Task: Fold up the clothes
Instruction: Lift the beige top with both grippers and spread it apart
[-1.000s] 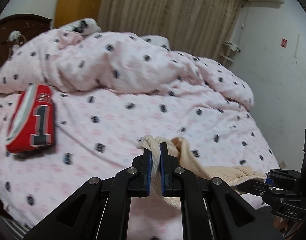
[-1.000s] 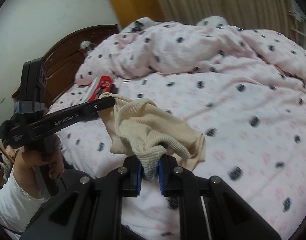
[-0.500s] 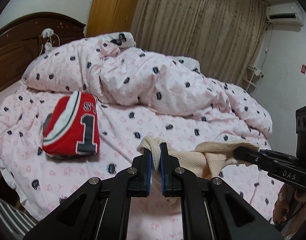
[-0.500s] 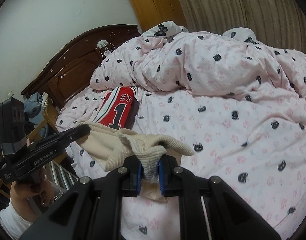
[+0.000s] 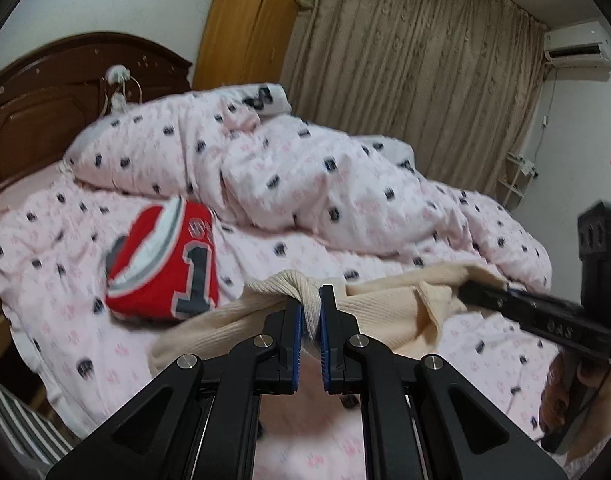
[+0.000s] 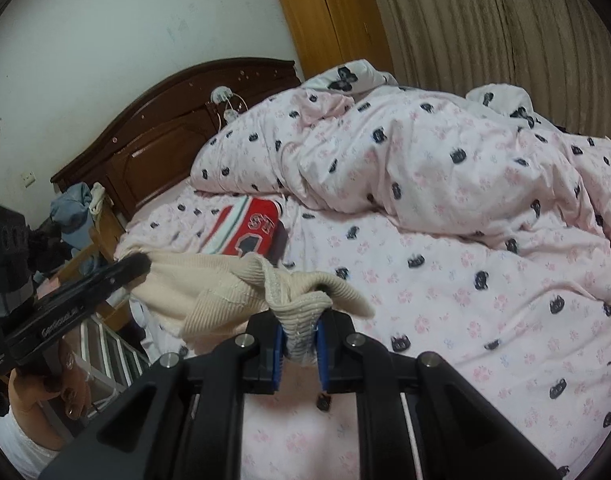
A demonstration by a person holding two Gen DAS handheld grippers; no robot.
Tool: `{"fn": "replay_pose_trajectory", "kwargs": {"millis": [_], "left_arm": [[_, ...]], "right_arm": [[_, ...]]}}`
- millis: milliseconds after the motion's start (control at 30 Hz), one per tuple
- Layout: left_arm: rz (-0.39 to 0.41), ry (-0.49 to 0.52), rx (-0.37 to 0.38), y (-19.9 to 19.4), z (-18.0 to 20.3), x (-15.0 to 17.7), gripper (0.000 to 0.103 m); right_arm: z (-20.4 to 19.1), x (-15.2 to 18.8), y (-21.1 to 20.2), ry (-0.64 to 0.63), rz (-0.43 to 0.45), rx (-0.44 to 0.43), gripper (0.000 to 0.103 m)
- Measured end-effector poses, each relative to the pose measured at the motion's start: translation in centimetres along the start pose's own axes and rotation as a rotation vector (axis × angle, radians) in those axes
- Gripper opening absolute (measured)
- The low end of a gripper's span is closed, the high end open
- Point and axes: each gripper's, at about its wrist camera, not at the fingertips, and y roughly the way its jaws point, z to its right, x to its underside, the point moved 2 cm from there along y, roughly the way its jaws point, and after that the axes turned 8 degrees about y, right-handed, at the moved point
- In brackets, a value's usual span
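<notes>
A cream ribbed knit garment [image 5: 385,312] hangs stretched between my two grippers above the near edge of the bed. My left gripper [image 5: 311,312] is shut on one bunched end of it. My right gripper [image 6: 299,334] is shut on the other bunched end [image 6: 301,300]. Each gripper shows in the other's view: the right one [image 5: 481,288] at the right, the left one [image 6: 139,266] at the left, both closed on the cream cloth. A folded red jersey with a number 1 [image 5: 165,264] lies on the sheet beyond the garment.
The bed [image 6: 485,300] has a pink sheet with dark cat prints. A rumpled duvet of the same print [image 5: 305,176] is heaped across its far half. A dark wooden headboard [image 6: 165,136] stands at the left. Clothes lie piled on a chair [image 6: 73,216] beside the bed.
Both grippers have risen and pulled back from the bed with the cream garment, and spread apart, so it now hangs stretched out between them. The red jersey has not moved.
</notes>
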Motion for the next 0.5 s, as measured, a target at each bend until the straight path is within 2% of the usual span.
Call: {"fn": "replay_pose_trajectory", "kwargs": {"millis": [167,333,500], "left_arm": [[-0.116,0.034,0.130,1.3,6.1,5.5,0.006],[-0.232,0.120,0.257,3.2,13.0,9.1,0.006],[-0.301,0.202,0.333,4.9,18.6,11.7,0.006]], "right_arm": [[4.3,3.8,-0.6,0.015,-0.082,0.068,0.014],[10.5,8.4,-2.7,0.050,-0.159,0.175,0.014],[16.3,11.9,-5.3,0.133,-0.202,0.269,0.014]]}}
